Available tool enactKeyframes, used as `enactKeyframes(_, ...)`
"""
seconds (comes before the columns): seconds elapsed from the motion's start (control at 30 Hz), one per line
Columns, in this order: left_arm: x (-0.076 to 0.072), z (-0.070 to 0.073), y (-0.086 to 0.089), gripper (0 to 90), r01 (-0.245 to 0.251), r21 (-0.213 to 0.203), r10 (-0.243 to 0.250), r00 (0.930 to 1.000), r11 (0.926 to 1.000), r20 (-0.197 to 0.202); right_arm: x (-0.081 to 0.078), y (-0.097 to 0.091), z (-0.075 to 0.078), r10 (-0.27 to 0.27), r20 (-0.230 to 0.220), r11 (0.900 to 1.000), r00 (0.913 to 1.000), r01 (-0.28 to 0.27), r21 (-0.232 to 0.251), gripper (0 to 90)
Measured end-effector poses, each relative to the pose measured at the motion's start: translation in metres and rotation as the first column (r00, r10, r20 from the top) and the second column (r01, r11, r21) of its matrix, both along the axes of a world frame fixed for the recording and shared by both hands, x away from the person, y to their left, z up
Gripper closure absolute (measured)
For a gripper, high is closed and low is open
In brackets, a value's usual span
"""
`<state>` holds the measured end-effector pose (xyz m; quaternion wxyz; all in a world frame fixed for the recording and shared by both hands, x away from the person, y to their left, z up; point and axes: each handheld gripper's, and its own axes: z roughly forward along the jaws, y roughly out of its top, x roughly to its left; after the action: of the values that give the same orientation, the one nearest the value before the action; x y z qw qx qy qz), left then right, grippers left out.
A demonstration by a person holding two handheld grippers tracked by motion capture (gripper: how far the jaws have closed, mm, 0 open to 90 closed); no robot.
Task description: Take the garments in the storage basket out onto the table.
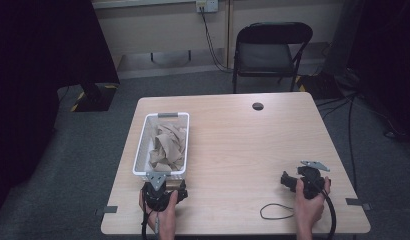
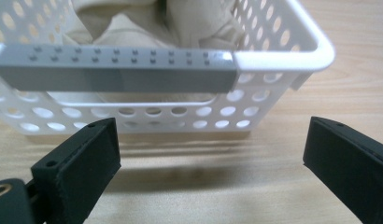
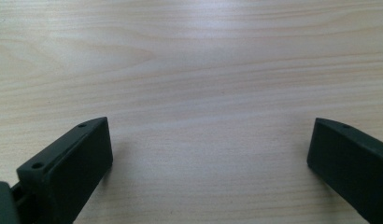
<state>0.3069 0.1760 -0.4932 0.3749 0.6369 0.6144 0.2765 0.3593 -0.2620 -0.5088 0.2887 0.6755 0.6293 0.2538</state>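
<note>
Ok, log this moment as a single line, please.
left gripper: open, facing basket grey handle | right gripper: open, over bare table | beige cloth: in basket

Light wood table (image 1: 233,150), white perforated basket (image 1: 143,145) of beige cloth (image 1: 168,145) near its left edge, black cable loop (image 1: 276,211) front right

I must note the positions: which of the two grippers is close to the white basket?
The left gripper, facing the white basket's grey handle; the right gripper is over bare table.
</note>
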Motion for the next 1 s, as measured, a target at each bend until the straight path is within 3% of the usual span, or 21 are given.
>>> enactKeyframes(0.13,-0.001,0.004,0.002,2.0,-0.016,-0.009,0.016,0.9998,0.9998,0.013,0.000,0.000,0.000,0.000,0.000,1.0000,1.0000,0.000,0.000,0.0)
enactKeyframes(1.0,-0.008,0.027,0.006,2.1,0.011,0.000,-0.011,0.9946,0.9999,0.104,0.000,0.000,0.000,0.000,0.000,1.0000,1.0000,0.000,0.000,0.0)
